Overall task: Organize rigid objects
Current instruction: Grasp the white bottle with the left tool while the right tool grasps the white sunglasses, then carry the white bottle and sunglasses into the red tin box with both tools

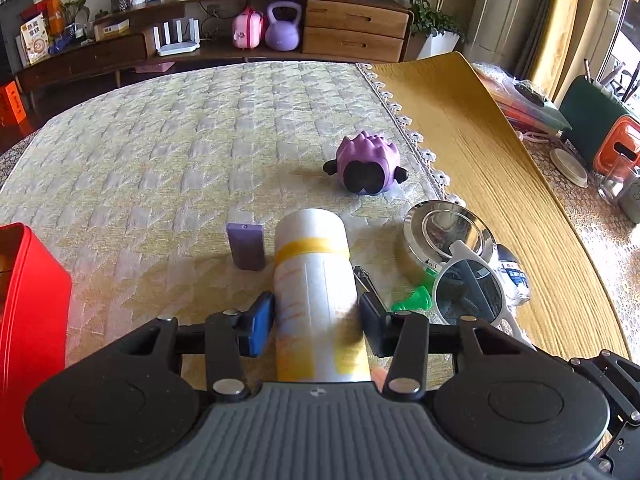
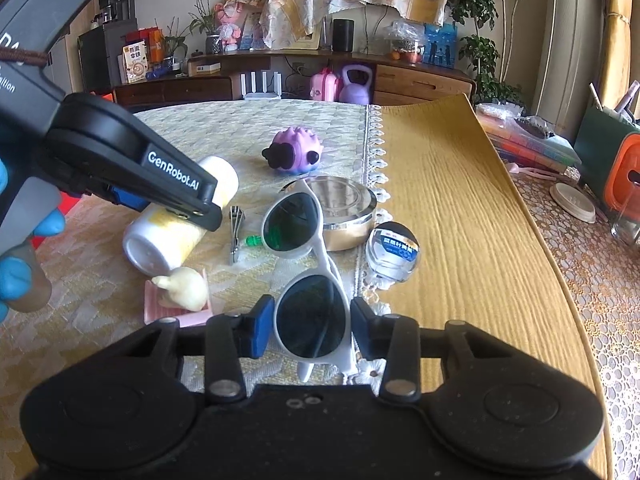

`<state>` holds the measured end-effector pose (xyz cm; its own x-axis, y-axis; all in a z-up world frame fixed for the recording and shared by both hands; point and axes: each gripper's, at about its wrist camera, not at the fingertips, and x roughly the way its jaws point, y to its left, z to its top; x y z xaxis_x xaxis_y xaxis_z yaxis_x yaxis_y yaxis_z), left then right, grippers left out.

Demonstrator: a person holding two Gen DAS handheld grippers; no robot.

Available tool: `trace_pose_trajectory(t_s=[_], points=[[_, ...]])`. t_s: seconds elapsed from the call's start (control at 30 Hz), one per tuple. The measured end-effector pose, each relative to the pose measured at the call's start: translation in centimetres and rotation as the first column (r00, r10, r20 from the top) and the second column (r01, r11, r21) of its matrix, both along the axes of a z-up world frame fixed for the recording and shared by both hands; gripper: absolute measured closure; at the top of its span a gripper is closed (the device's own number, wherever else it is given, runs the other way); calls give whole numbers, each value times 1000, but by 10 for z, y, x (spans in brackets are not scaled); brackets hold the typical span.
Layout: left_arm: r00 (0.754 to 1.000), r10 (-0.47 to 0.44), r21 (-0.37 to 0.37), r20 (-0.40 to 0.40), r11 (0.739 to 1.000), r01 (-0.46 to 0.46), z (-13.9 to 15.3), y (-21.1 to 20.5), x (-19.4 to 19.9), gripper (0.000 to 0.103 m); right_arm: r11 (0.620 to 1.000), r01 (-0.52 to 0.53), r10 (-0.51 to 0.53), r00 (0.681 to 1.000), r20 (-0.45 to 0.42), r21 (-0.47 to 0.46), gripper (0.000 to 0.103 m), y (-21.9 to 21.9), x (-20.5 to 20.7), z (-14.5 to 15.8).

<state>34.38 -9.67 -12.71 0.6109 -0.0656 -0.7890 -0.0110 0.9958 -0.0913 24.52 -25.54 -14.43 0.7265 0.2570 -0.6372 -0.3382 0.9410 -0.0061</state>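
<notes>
My left gripper (image 1: 316, 320) is shut on a white bottle with yellow bands (image 1: 316, 280), which lies along the fingers; it also shows in the right wrist view (image 2: 176, 224), tilted above the cloth. My right gripper (image 2: 312, 330) is shut on white sunglasses (image 2: 312, 280) by one lens; the other lens leans on a round metal tin (image 2: 344, 208). The sunglasses also show in the left wrist view (image 1: 472, 280). A purple spiky toy (image 1: 366, 166) sits farther back. A small purple block (image 1: 248, 248) stands left of the bottle.
A nail clipper (image 2: 236, 236), a green piece (image 2: 254, 241), a clear round container (image 2: 394, 250) and a cream figurine on a pink pad (image 2: 184, 288) lie nearby. A red box (image 1: 28, 320) stands at left. A yellow mat (image 1: 500, 208) covers the right side.
</notes>
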Motion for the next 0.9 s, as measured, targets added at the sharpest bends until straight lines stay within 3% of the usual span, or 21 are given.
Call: trace_pose_trajectory(t_s=[0.43,0.9], points=[[1000,-6,-17,-4,1000,5,12,17,-25,58,998,21,-22,1000,18,51,64,-5,-21,21],[1000,-13,-88,23,996,15,46,47,-74,59,995,1,-5,999,37,104,64,6,-56,68]])
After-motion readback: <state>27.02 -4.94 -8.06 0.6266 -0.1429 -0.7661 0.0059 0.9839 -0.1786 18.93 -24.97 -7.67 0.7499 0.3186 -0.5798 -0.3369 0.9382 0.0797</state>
